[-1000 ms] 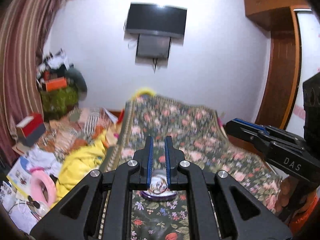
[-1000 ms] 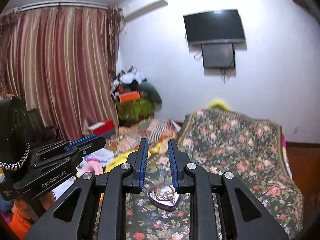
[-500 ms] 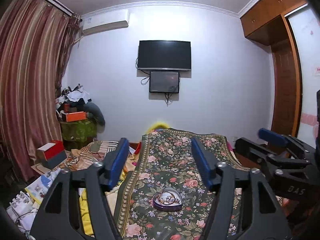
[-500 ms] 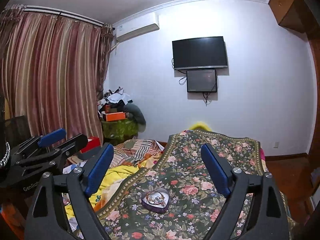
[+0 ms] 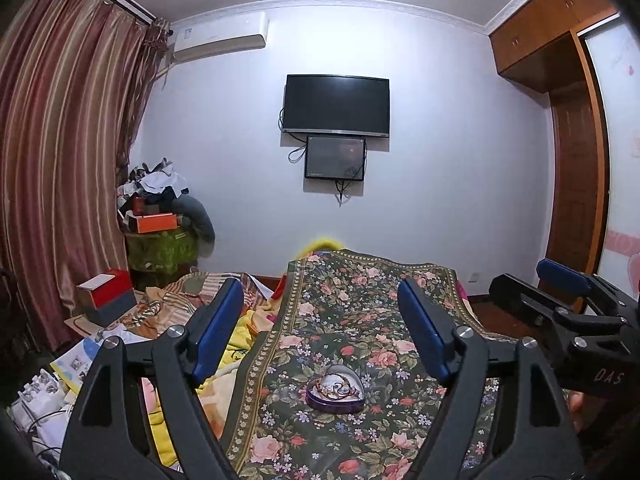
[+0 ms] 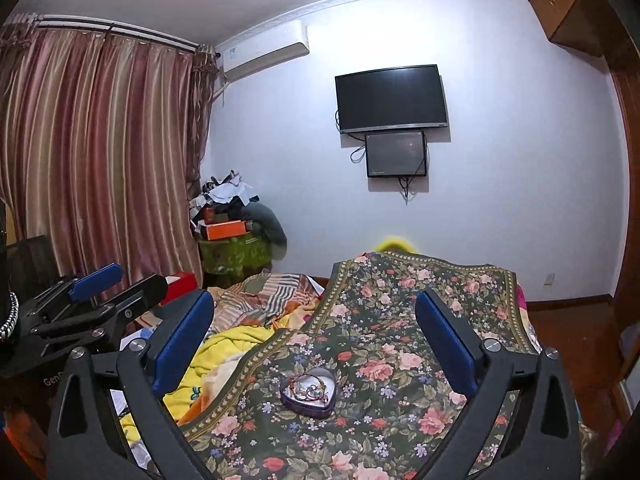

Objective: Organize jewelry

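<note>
A heart-shaped purple tin (image 5: 335, 394) sits on a floral cloth (image 5: 360, 320) over a table. It holds tangled jewelry (image 5: 336, 385) with red beads and chain. The tin also shows in the right wrist view (image 6: 308, 393). My left gripper (image 5: 320, 334) is open wide and empty, raised above and short of the tin. My right gripper (image 6: 314, 340) is also open wide and empty, at a like distance from the tin. Each gripper shows at the edge of the other's view, the right gripper (image 5: 568, 304) and the left gripper (image 6: 92, 292).
Yellow and striped bedding (image 6: 248, 320) lies left of the cloth. A red box (image 5: 106, 296) and papers (image 5: 72, 360) sit at the far left. A cluttered stand (image 5: 160, 220) is by the curtain (image 5: 60, 160). A wall TV (image 5: 336, 106) hangs ahead, a wooden wardrobe (image 5: 576, 160) stands right.
Both grippers went from nearly shut to wide open and pulled up and back from the tin. The tin and jewelry stayed on the cloth.
</note>
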### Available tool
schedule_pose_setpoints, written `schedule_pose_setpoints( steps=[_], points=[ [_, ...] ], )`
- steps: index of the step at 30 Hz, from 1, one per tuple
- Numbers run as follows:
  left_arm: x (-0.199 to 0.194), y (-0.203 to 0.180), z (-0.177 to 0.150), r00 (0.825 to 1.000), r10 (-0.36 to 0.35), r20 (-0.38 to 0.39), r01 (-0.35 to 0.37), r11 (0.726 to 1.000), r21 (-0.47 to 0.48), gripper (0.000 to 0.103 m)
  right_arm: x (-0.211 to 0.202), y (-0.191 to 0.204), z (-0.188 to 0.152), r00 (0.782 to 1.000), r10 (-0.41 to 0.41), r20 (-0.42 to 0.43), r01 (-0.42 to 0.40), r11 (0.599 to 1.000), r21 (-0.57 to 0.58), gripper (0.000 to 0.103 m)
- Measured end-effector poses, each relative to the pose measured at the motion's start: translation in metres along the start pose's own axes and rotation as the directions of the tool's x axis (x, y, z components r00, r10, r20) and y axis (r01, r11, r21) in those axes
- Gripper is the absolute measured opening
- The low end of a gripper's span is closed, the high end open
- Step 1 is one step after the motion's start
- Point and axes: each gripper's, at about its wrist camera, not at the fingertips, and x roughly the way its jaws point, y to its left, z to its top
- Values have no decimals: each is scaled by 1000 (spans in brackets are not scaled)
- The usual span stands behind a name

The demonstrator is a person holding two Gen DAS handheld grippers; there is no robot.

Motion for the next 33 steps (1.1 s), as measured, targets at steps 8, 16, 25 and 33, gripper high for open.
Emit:
schedule_pose_setpoints(
  steps=[8, 16, 25, 33],
  points=[
    [3, -2, -1, 1000, -8, -15, 8, 1000, -2, 79, 0, 1, -1, 1000, 0, -10, 0, 1000, 3, 100],
    [5, -2, -1, 1000, -6, -19, 6, 1000, 1, 87, -2, -1, 0, 1000, 0, -17, 0, 1000, 4, 100],
    [1, -2, -2, 1000, -4, -13, 4, 1000, -2, 98, -2, -3, 2, 1000, -3, -23, 3, 1000, 8, 100],
    [5, 2, -2, 1000, 6, -23, -6, 1000, -13, 101, -2, -6, 2, 1000, -4, -29, 5, 1000, 18, 101]
  ],
)
